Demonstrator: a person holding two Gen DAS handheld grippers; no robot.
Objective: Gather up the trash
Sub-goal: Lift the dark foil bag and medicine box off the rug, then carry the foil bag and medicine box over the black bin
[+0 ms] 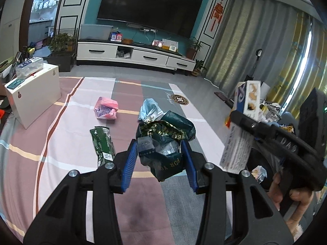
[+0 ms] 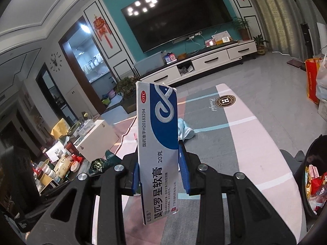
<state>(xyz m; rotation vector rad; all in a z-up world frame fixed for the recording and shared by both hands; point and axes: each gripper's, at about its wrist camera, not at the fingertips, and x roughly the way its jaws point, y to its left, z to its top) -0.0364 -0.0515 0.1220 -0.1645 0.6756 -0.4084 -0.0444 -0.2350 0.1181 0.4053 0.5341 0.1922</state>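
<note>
My left gripper is shut on a crumpled dark green and gold foil bag and holds it above the striped rug. My right gripper is shut on a white and blue ointment box, held upright; the box also shows at the right of the left wrist view. On the rug lie a pink plastic bag, a green wrapper and a light blue crumpled bag. A black trash bin with colourful wrappers inside stands at the right edge of the right wrist view.
A white box-shaped stand sits on the rug's left side. A white TV cabinet runs along the far wall under the TV. A cluttered low table stands at the left. An orange bag stands at the far right.
</note>
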